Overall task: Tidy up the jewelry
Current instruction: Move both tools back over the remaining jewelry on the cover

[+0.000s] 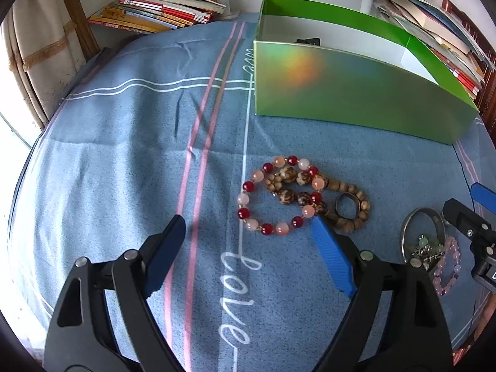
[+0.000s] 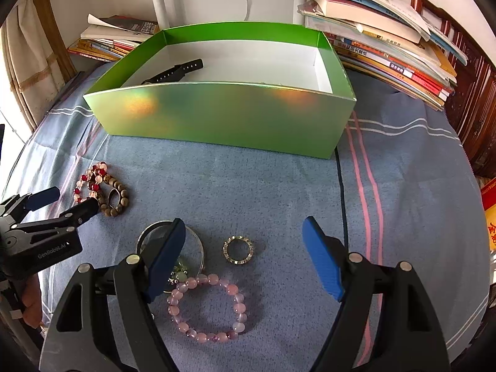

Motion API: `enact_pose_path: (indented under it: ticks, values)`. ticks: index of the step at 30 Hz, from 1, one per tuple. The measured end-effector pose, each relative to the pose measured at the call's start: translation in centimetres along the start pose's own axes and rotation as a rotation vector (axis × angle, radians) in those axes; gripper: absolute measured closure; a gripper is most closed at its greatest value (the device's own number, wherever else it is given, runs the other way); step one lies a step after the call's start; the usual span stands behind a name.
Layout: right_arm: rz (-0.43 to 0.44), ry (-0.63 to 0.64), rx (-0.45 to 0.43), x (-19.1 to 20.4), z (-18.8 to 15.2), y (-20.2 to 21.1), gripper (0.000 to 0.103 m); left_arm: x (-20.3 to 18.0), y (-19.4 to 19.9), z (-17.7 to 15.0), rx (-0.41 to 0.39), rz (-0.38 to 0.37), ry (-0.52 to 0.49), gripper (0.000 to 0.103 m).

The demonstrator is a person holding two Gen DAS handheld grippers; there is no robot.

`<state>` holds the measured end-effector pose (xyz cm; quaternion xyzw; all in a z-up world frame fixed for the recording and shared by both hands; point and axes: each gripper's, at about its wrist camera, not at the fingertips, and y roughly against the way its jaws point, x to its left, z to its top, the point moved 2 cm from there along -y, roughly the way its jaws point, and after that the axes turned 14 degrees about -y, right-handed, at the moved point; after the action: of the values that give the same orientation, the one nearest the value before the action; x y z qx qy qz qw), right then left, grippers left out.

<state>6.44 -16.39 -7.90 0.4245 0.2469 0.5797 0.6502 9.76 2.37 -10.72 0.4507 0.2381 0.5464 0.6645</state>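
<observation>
A red and pink bead bracelet (image 1: 248,186) lies tangled with brown wooden bead bracelets (image 1: 361,214) and a dark ring (image 1: 347,197) on the blue cloth. My left gripper (image 1: 248,223) hovers open just in front of them, holding nothing. My right gripper (image 2: 244,223) is open above a sparkly ring (image 2: 237,261) and a pink bead bracelet (image 2: 239,307). Its left finger covers part of a silver bangle (image 2: 201,245) and a small charm piece (image 2: 181,276). Behind stands the green box (image 2: 217,117) with a black watch (image 2: 173,73) inside.
Stacks of books (image 2: 387,46) line the back right, and more books (image 1: 155,12) sit at the back left. A white lamp post (image 2: 161,0) rises behind the box. The left gripper (image 2: 73,200) shows at the right wrist view's left edge.
</observation>
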Motion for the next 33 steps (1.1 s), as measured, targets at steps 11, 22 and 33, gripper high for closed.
enact_pose_path:
  ticks: [11, 22, 33]
  values:
    - [-0.034, 0.017, 0.011, 0.3, -0.6, 0.3, 0.027, -0.8, 1.2, -2.4, -0.022, -0.013, 0.006, 0.014]
    - [-0.060, 0.026, 0.013, 0.7, -1.4, 0.5, 0.027, -2.1, 2.3, -3.7, -0.043, -0.021, -0.034, 0.012]
    - [-0.080, 0.017, 0.014, 0.8, -1.8, 0.7, 0.027, -1.4, 2.2, -4.2, -0.058, -0.039, -0.016, 0.007]
